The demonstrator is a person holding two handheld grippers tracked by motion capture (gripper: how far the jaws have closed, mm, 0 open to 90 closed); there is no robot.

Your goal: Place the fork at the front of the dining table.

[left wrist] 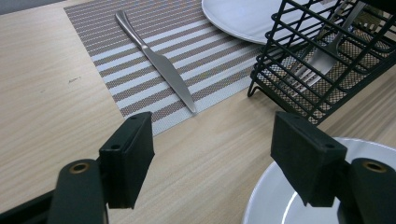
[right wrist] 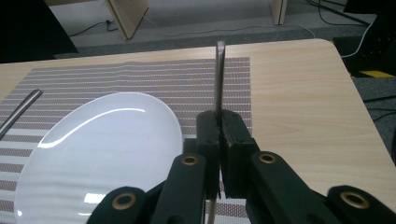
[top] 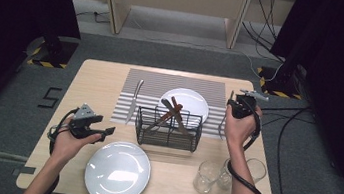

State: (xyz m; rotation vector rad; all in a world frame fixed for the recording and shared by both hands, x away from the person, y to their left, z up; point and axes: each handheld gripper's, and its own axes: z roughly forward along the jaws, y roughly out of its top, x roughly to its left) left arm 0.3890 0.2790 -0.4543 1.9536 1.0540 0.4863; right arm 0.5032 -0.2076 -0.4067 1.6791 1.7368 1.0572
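Right gripper (right wrist: pixel 219 135) is clenched on a thin metal utensil (right wrist: pixel 219 74), held upright beside the white plate (right wrist: pixel 93 149) over the striped placemat (right wrist: pixel 140 77). Stiff, light and slick, it could pivot; gripping mid-handle suits best. Left gripper (left wrist: pixel 212 158) hovers released above the counter (left wrist: pixel 46 93).

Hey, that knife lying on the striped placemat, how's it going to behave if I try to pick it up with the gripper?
The knife looks like polished metal, so probably stiff and slippery between pads. It lies flat on the placemat, so getting under it may be awkward. Likely light, unlikely to roll.
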